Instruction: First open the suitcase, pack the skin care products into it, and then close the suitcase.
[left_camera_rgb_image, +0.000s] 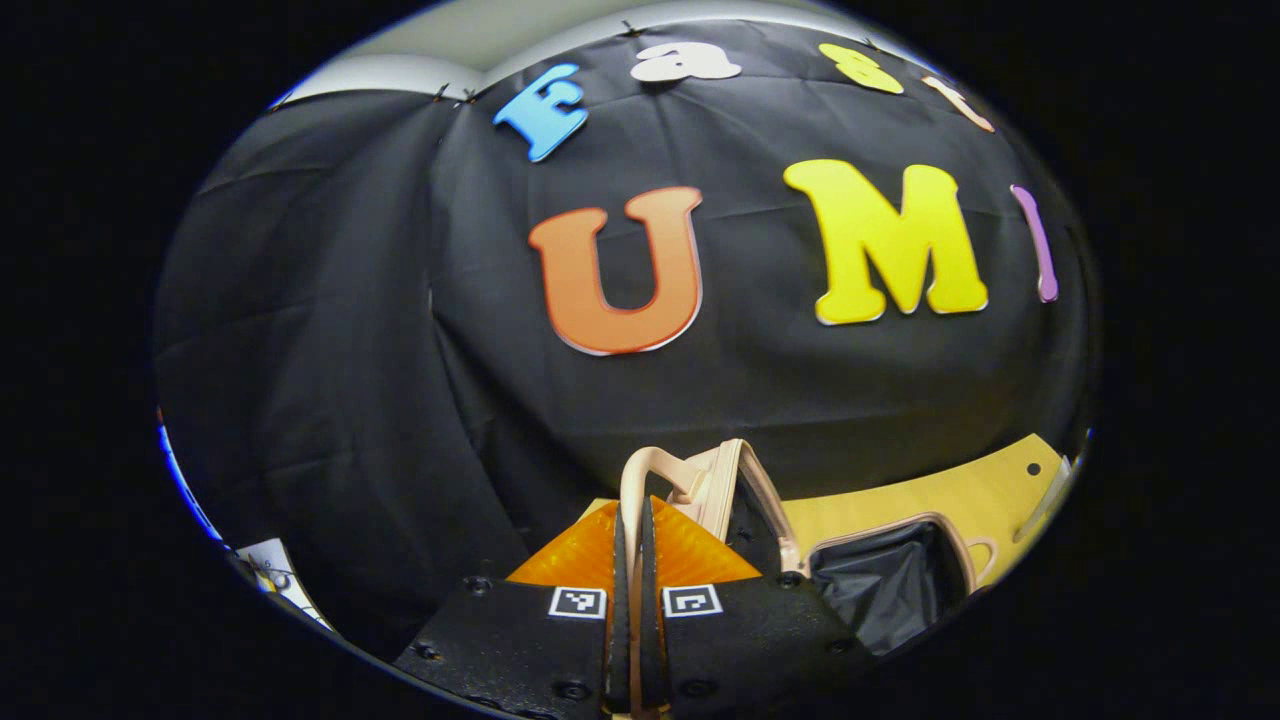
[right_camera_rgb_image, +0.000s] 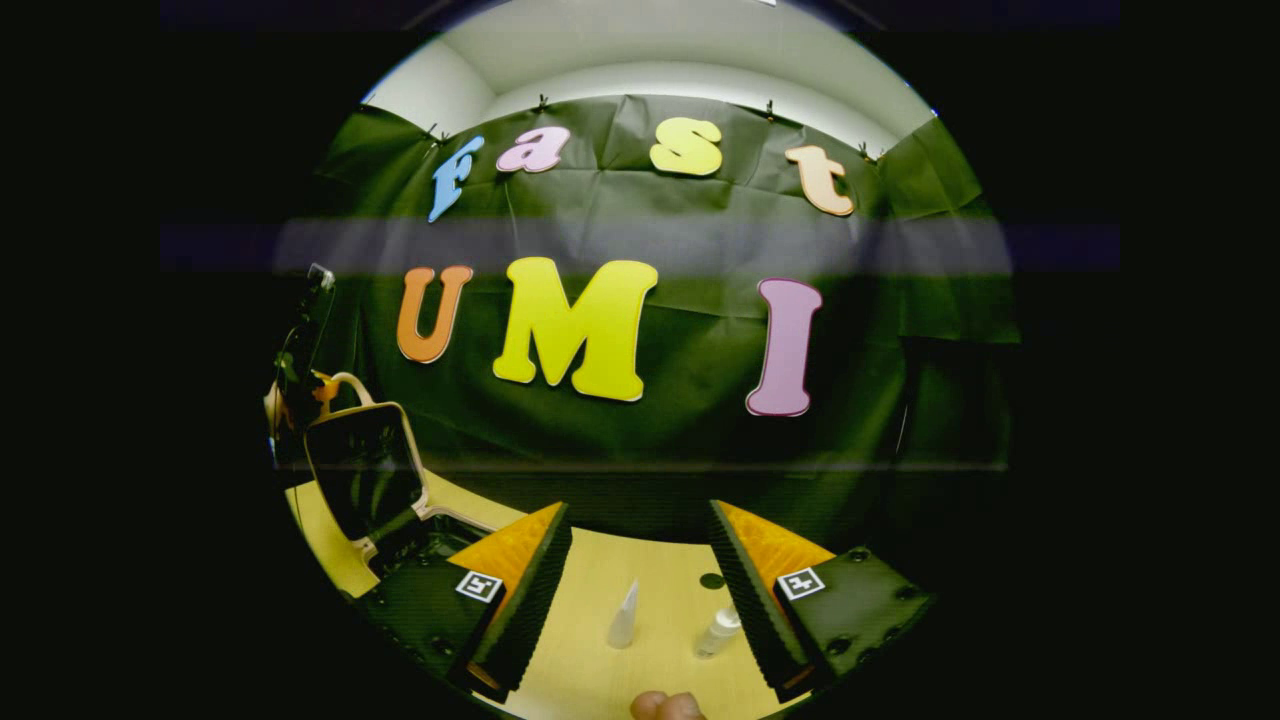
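Left gripper (left_camera_rgb_image: 632, 560) fingers are pinching the suitcase (left_camera_rgb_image: 890, 570) lid's handle (left_camera_rgb_image: 650, 480). Right gripper (right_camera_rgb_image: 640, 570) fingers are gaping wide over a tube (right_camera_rgb_image: 623, 615) and bottle (right_camera_rgb_image: 718, 632), right of the suitcase

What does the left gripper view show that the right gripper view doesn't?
Left gripper view: the left gripper close up, its jaws closed on the beige suitcase handle.
Right gripper view: the right gripper with jaws open, and past them a white tube and a small bottle on the table, apart from each other.
Both: the open suitcase with its dark lining, the yellow table and the black cloth wall.
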